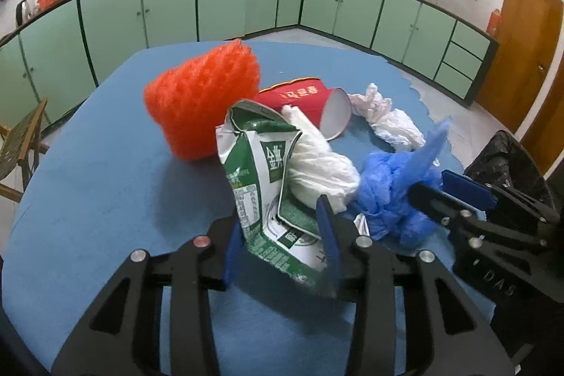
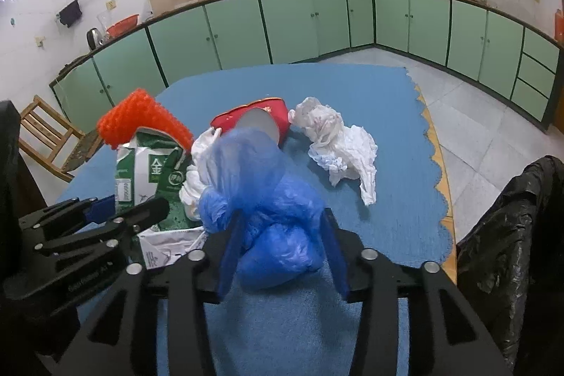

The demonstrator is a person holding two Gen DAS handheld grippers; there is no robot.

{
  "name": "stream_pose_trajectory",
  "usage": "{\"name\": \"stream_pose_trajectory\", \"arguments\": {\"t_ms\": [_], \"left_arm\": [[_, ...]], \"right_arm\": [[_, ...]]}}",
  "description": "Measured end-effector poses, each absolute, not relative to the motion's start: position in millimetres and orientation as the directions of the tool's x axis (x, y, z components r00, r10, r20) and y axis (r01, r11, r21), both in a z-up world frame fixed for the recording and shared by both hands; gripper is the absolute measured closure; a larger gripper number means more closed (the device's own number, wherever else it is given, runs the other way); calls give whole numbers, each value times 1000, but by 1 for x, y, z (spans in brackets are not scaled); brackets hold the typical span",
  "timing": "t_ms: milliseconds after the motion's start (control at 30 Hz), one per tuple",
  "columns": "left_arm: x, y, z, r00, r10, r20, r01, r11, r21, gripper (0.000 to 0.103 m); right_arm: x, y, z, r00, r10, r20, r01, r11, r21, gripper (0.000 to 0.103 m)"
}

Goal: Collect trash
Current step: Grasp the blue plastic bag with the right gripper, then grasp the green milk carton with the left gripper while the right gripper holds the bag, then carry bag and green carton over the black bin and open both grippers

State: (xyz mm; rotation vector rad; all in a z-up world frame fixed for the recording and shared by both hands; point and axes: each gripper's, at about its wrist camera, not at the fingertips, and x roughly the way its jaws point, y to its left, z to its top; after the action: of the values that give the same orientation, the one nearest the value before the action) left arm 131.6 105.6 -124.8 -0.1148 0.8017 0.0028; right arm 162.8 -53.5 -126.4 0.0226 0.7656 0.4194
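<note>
Blue-padded left gripper (image 1: 282, 231) clamps the green carton (image 1: 262, 185); right gripper (image 2: 282, 245) apparently pinches the blue bag (image 2: 261, 199), both lifting trash off the bench (image 2: 387, 217) toward the black bin liner (image 2: 511, 235)

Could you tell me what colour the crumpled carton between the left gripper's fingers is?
The carton is green and white with printed text, clearest in the left wrist view.

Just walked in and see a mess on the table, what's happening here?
A person is clearing trash with two handheld grippers. The left gripper straddles a crumpled green milk carton; the right gripper straddles a blue plastic bag. A red paper cup and orange foam net lie untouched on the blue tablecloth.
</note>
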Motion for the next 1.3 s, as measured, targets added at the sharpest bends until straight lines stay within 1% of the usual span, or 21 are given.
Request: {"name": "stream_pose_trajectory", "arguments": {"t_ms": [67, 100, 167, 233, 333, 400, 433, 467, 500, 567, 633, 967, 1300], "left_arm": [[134, 105, -127, 694, -48, -718, -46, 993, -110, 69], [136, 105, -127, 693, -49, -720, -48, 992, -114, 78], [136, 108, -128, 696, -49, -716, -56, 991, -122, 86], [136, 109, -127, 703, -48, -710, -56, 991, -122, 88], [133, 106, -124, 714, -42, -699, -52, 992, -113, 89], [130, 107, -121, 719, -47, -693, -48, 992, -118, 91], [129, 108, -120, 723, -48, -689, -44, 992, -115, 91], [129, 107, -118, 725, -48, -687, -39, 993, -112, 92], [128, 106, -118, 726, -48, -686, -38, 993, -110, 92], [126, 107, -115, 726, -51, -686, -37, 993, -113, 93], [124, 109, -112, 729, -53, -682, -39, 992, -119, 95], [113, 109, -86, 767, -45, -640, -42, 992, -121, 96], [102, 82, -42, 831, -75, -551, 18, 994, -108, 96]], "right_arm": [[164, -54, -129, 638, 374, -673, -356, 918, 173, 50], [165, -54, -131, 630, 379, -678, -359, 916, 178, 48], [166, -53, -134, 621, 379, -687, -359, 916, 180, 45], [167, -53, -137, 609, 388, -692, -361, 912, 194, 45], [171, -52, -143, 573, 414, -708, -365, 902, 232, 45], [170, -51, -144, 565, 415, -713, -371, 900, 230, 46], [170, -50, -145, 555, 416, -720, -376, 898, 229, 48], [169, -49, -146, 546, 417, -726, -385, 895, 225, 54], [168, -48, -145, 547, 419, -725, -391, 893, 222, 56], [164, -47, -141, 558, 417, -717, -405, 891, 203, 65], [160, -46, -136, 568, 416, -711, -417, 889, 187, 67], [144, -59, -83, 664, 415, -621, -421, 895, 148, 69], [128, -90, -36, 748, 399, -530, -379, 913, 151, 69]]}}
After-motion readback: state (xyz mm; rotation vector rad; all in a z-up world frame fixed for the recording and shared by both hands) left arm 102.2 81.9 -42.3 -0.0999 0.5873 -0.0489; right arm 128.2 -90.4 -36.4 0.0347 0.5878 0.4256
